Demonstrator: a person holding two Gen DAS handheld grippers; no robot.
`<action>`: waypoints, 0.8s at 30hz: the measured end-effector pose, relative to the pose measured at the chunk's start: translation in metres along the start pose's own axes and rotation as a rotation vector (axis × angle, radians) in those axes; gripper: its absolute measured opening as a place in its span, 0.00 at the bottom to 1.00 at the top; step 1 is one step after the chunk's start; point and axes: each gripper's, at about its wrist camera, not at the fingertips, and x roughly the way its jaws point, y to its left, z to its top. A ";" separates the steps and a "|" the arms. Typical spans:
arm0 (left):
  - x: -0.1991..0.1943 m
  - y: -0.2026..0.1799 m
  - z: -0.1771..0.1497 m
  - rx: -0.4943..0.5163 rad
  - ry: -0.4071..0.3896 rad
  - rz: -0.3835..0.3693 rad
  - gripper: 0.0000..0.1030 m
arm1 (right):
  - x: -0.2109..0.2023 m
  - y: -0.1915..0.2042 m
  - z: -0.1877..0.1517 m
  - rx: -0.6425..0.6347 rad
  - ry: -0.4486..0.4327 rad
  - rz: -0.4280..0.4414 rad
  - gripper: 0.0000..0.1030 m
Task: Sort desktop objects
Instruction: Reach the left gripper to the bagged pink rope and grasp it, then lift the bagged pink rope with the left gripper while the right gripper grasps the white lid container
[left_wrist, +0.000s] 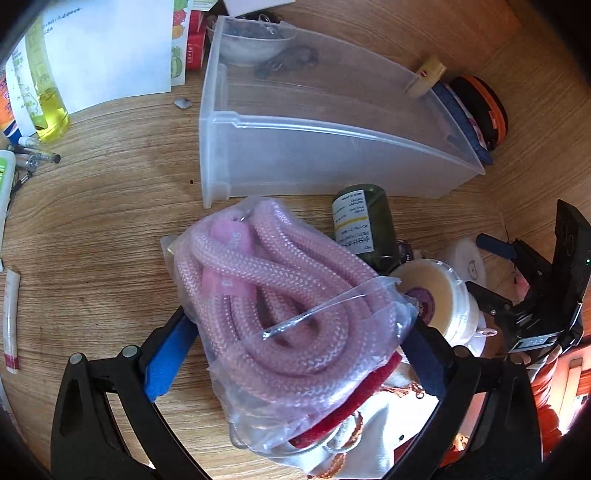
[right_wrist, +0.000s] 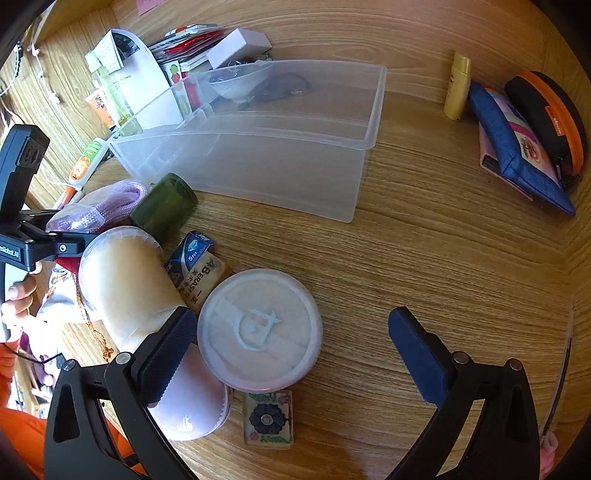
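Note:
My left gripper (left_wrist: 295, 339) is shut on a clear bag of pink rope (left_wrist: 280, 291), its blue pads pressing both sides; the bag is raised over the wooden desk. The empty translucent bin (left_wrist: 332, 140) stands just beyond it and also shows in the right wrist view (right_wrist: 258, 147). My right gripper (right_wrist: 291, 332) is open and empty, low over the desk, its left finger (right_wrist: 166, 354) beside a round pink-lidded container (right_wrist: 260, 328). A dark green jar (right_wrist: 164, 206) and a cream jar (right_wrist: 125, 284) lie left of it.
An eraser pack (right_wrist: 195, 273), a flower tile (right_wrist: 268, 419) and a white cloth with a chain (left_wrist: 369, 435) lie near the jars. Pouches (right_wrist: 524, 144) and a yellow tube (right_wrist: 457, 85) sit at the right. Bottles, papers and a bowl (left_wrist: 247, 40) crowd the back left.

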 end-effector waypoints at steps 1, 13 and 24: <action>0.000 -0.001 0.002 0.000 0.007 0.004 1.00 | 0.000 0.002 0.001 -0.010 -0.001 -0.003 1.00; 0.016 0.007 0.018 -0.064 0.034 0.021 1.00 | 0.016 0.006 0.003 -0.069 0.045 -0.001 0.87; 0.009 0.009 0.009 -0.035 -0.060 -0.005 0.79 | 0.009 0.006 -0.001 -0.065 0.011 0.020 0.62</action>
